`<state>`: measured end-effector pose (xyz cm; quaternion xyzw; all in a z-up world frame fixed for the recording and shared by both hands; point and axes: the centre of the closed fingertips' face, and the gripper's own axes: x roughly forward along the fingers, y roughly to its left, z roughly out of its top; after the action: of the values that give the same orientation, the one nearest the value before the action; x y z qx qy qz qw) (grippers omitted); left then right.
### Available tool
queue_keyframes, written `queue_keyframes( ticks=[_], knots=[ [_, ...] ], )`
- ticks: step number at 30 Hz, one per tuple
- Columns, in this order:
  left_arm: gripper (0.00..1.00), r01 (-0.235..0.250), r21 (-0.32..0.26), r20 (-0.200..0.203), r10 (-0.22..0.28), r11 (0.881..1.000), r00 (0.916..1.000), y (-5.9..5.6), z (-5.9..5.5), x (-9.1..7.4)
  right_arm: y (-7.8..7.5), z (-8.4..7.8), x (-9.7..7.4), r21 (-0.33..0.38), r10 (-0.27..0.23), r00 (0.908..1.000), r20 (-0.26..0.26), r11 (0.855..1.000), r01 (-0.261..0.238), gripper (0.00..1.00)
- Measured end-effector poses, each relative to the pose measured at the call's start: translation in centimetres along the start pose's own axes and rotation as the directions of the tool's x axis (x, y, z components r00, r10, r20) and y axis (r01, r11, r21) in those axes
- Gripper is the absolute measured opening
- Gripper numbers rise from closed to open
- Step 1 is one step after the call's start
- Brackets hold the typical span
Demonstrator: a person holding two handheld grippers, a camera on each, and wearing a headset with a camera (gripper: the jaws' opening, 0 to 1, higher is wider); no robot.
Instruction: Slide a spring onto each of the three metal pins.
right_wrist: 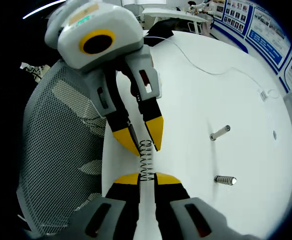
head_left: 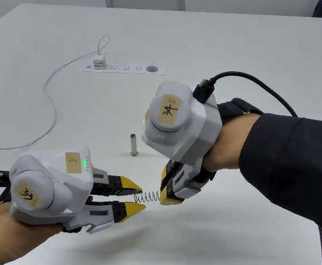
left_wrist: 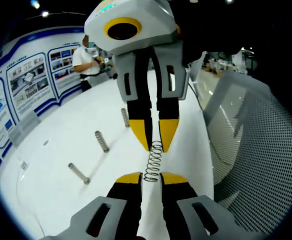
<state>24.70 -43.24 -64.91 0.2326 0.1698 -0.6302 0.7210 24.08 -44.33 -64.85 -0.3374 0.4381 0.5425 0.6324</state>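
Note:
A small coil spring (head_left: 148, 196) hangs level between my two grippers above the white table (head_left: 232, 49). My right gripper (head_left: 168, 194) is shut on the spring's right end (right_wrist: 145, 172). My left gripper (head_left: 134, 196) stands open, with its yellow tips on either side of the other end (left_wrist: 152, 172) and a small gap. In the left gripper view a bare metal pin (left_wrist: 79, 173) stands nearest, and two pins (left_wrist: 102, 141) (left_wrist: 125, 117) farther off carry springs. The head view has one pin (head_left: 133, 145) standing behind the grippers.
A white power strip (head_left: 119, 68) with a looping white cable (head_left: 49, 105) lies at the far side of the table. A grey mesh chair back (left_wrist: 251, 145) stands beside the table. A person (left_wrist: 88, 57) stands far off by the wall boards.

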Motion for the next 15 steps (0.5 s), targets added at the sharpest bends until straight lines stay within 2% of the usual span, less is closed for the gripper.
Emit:
queue_keyframes(
  ticks=[7, 12, 15],
  knots=[
    [0.12, 0.027, 0.036, 0.002, -0.027, 0.999, 0.9996, -0.4, 0.5, 0.4, 0.2, -0.2, -0.5, 0.020, -0.010, 0.9999, 0.002, 1.000, 0.010, 0.11],
    [0.11, 0.035, 0.045, 0.022, -0.036, 0.998, 0.9991, -0.3, 0.9, 0.5, 0.1, -0.3, -1.1, 0.038, -0.027, 0.9991, 0.031, 0.999, 0.026, 0.12],
    [0.11, 0.040, 0.048, 0.035, -0.042, 0.998, 0.9985, -0.4, 1.3, 0.6, 0.0, -0.5, -1.4, 0.055, -0.039, 0.9968, 0.069, 0.998, 0.036, 0.12]
  ],
)
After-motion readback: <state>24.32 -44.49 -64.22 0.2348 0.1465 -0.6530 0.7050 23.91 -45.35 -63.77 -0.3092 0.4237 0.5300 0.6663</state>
